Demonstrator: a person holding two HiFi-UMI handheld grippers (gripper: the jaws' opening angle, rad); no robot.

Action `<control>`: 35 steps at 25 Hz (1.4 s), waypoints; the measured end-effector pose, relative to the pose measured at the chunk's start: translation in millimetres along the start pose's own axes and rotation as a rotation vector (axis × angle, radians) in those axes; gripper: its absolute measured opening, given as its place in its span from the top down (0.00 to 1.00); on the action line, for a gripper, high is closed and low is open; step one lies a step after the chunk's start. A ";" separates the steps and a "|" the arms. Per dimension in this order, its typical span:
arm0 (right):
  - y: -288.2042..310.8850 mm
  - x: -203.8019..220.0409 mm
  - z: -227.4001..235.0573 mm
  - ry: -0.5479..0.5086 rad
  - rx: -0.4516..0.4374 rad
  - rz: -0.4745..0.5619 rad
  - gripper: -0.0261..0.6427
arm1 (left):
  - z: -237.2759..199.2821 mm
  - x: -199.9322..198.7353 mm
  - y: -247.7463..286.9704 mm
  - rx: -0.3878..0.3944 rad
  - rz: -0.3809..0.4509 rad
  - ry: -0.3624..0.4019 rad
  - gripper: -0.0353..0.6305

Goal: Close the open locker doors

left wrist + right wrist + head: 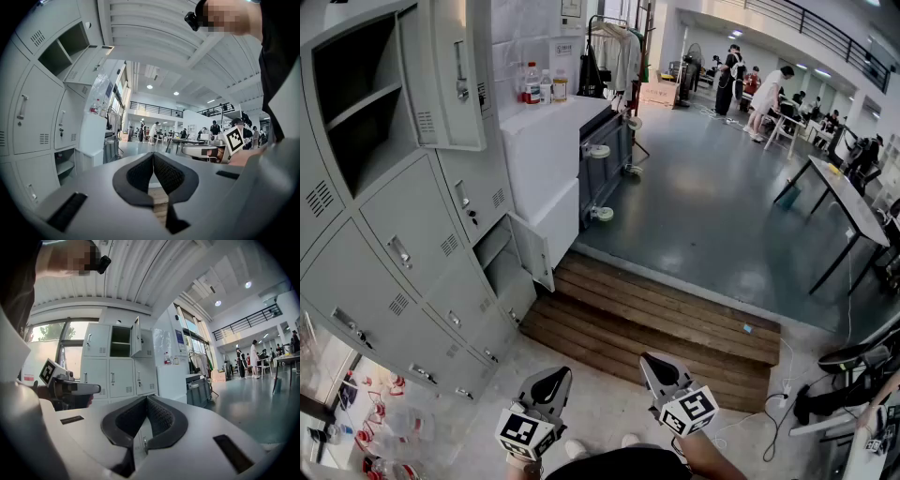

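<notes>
A bank of grey lockers [403, 253] fills the left of the head view. One upper door [450, 75] stands swung out from its empty shelved compartment [356, 103]. Low down, a small door [532, 251] hangs open beside its compartment [502, 262]. My left gripper [553, 377] and right gripper [656, 364] are at the bottom of that view, well short of the lockers, both shut and empty. In the left gripper view the shut left gripper [153, 155] points past the lockers [33, 112]. The right gripper [146, 399] faces the open upper door [136, 336].
A white cabinet [548, 159] with bottles [539, 86] on top stands right of the lockers, then a grey wheeled bin [605, 155]. A wooden pallet step [656, 323] lies ahead. A dark table [844, 202], cables and several people are farther right and back.
</notes>
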State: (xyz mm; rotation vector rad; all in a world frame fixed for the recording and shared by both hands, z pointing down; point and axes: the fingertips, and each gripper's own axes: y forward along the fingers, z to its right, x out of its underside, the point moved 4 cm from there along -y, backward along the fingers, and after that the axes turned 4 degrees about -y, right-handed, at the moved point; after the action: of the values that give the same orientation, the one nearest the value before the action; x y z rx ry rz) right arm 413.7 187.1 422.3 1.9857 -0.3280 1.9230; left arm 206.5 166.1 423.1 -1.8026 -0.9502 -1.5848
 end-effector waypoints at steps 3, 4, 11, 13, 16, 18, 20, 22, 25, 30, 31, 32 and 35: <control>13.0 -0.9 -12.9 0.001 0.006 -0.008 0.92 | -16.5 0.6 -10.3 0.007 0.000 -0.007 0.91; 17.5 -1.2 -18.4 0.000 0.004 -0.007 0.92 | -22.3 0.0 -13.5 0.006 -0.002 -0.013 0.91; 44.5 10.5 -36.7 0.056 0.009 -0.012 0.91 | -53.9 12.0 -22.7 0.024 -0.014 -0.016 0.91; 52.1 15.4 -32.7 0.067 0.021 -0.024 0.92 | -61.4 15.3 -18.8 0.021 -0.023 -0.024 0.91; 70.5 20.2 -21.1 0.079 0.024 -0.030 0.92 | -76.1 18.1 -4.7 0.016 -0.036 -0.028 0.91; 86.5 20.9 -9.5 0.079 0.014 -0.026 0.92 | -86.1 16.3 10.1 0.015 -0.042 -0.019 0.91; 102.9 21.2 7.4 0.090 0.015 -0.020 0.91 | -96.0 12.4 29.6 0.016 -0.046 -0.006 0.91; 120.1 19.0 27.7 0.099 0.013 -0.013 0.92 | -105.9 6.8 53.4 0.013 -0.051 0.000 0.91; 145.7 12.1 61.4 0.106 0.003 -0.004 0.92 | -118.0 -8.2 94.3 0.005 -0.053 -0.002 0.91; 185.4 2.0 115.5 0.107 -0.031 0.004 0.91 | -138.1 -23.0 159.3 -0.010 -0.044 0.033 0.91; 191.6 0.0 125.5 0.108 -0.040 0.009 0.91 | -139.6 -28.4 170.8 -0.020 -0.041 0.032 0.91; 197.9 -2.3 135.3 0.109 -0.048 0.016 0.91 | -141.7 -32.8 181.7 -0.030 -0.040 0.033 0.91; 216.4 -10.7 159.7 0.099 -0.086 0.036 0.91 | -151.8 -37.0 207.8 -0.062 -0.034 0.051 0.91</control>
State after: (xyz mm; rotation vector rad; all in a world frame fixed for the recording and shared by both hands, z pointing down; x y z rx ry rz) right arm 471.4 -75.7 429.6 1.8358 -0.4157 1.9866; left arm 280.5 -83.2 419.1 -1.7876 -0.9219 -1.6905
